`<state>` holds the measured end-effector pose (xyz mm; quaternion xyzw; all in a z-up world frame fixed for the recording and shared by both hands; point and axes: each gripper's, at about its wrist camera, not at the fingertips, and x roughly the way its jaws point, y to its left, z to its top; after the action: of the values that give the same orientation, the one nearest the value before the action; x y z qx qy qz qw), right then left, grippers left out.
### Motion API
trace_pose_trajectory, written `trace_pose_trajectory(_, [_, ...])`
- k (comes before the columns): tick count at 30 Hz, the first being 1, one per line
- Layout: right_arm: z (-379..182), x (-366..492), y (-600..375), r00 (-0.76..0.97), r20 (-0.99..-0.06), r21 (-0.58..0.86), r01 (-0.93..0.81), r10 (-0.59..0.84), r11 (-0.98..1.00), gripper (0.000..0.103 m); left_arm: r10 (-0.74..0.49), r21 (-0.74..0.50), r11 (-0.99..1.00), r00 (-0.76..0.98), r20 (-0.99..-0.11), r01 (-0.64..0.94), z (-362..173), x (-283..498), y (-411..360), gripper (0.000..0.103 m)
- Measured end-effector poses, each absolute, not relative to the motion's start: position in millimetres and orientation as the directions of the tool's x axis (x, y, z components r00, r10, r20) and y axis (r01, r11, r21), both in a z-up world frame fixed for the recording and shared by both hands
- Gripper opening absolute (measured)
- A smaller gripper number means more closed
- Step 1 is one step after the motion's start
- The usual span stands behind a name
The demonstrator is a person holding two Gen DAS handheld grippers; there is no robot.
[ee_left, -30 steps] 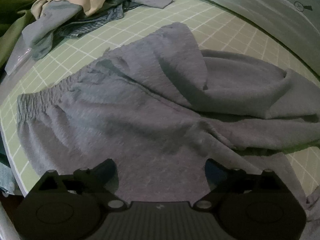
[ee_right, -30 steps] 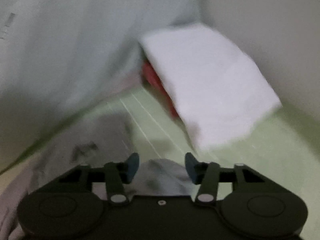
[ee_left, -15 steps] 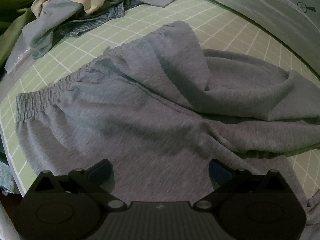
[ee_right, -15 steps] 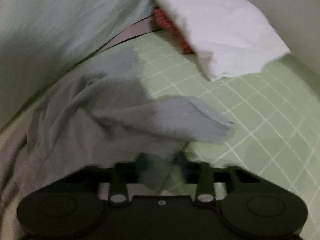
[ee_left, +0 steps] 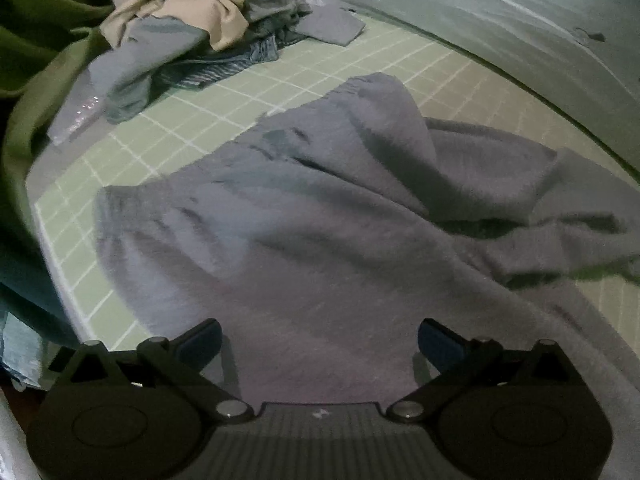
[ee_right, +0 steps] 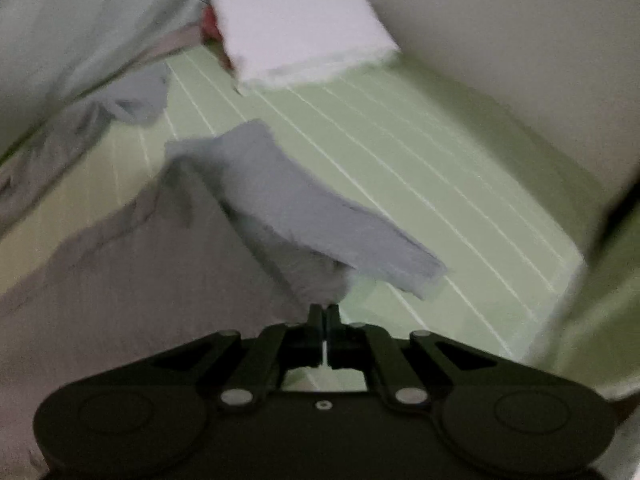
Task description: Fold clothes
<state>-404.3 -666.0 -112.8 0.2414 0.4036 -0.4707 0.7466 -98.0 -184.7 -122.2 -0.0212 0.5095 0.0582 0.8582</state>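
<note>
Grey sweatpants (ee_left: 304, 216) lie crumpled on the green grid mat (ee_left: 280, 84), waistband to the left, legs running right. My left gripper (ee_left: 320, 340) is open and hovers low over the near part of the pants, holding nothing. In the right wrist view my right gripper (ee_right: 325, 312) is shut on a pinch of the grey pant leg (ee_right: 304, 208), whose hem end flops over to the right above the mat (ee_right: 440, 168).
A pile of unfolded clothes (ee_left: 208, 28) sits at the mat's far left. A green cloth (ee_left: 36, 80) hangs at the left edge. A folded white cloth (ee_right: 296, 24) over something red lies at the far end. Pale walls border the mat.
My right gripper has closed on the pant leg and swung down and toward the mat, dragging the leg with it. My left gripper opened a little wider and moved slightly back.
</note>
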Motion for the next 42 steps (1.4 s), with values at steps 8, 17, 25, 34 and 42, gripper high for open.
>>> trace_pose_trajectory(8, [-108, -454, -650, 0.292, -0.813, 0.039, 0.891, -0.504, 0.453, 0.028, 0.061, 0.021, 0.996, 0.472, -0.879, -0.091, -120, -141, -175, 0.103])
trace_pose_trajectory(17, [-92, -419, -676, 0.330, -0.760, -0.059, 0.823, -0.560, 0.565, 0.049, 0.066, 0.033, 0.997, 0.500, -0.864, -0.074, -95, -160, -187, 0.103])
trace_pose_trajectory(25, [-91, -418, -722, 0.372, -0.761, 0.025, 0.836, -0.532, 0.548, 0.057, 0.005, 0.063, 0.993, 0.502, -0.865, 0.099, -93, -153, -240, 0.103])
trace_pose_trajectory(34, [-128, -400, -778, 0.471, -0.775, 0.072, 0.729, -0.421, 0.681, 0.060, 0.032, 0.022, 0.999, 0.545, -0.838, -0.025, -79, -212, -302, 0.103])
trace_pose_trajectory(42, [-122, -391, -788, 0.537, -0.786, 0.022, 0.521, -0.307, 0.853, 0.003, 0.063, 0.020, 0.996, 0.516, -0.854, -0.090, -84, -258, -337, 0.103])
